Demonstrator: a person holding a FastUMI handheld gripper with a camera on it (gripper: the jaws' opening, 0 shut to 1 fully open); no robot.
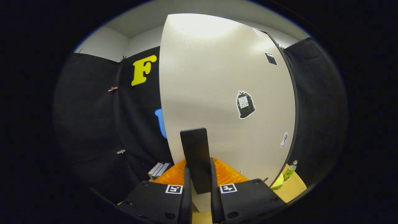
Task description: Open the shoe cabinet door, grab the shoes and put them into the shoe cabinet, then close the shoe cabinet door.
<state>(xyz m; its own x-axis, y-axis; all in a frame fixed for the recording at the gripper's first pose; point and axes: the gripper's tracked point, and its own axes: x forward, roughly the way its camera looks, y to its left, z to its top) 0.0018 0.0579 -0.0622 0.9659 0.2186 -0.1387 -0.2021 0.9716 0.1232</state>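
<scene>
Green bottle (pixel 290 171) on wooden table (pixel 293 186); books (pixel 159 169) (stacked) opposite side.

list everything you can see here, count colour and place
flat pale cabinet door: one, off-white, right ahead of the fingers
upright black door handle: one, black, on the door, between the fingers
stickers: several, black and white, on the door's right half
ridged orange plastic thing: one, orange, low behind the fingers
green bottle: one, green, on the wooden table, right of the door
stacked books: a few, pale, left of the orange thing
gripper: one, both fingers pressing the handle's sides
</scene>
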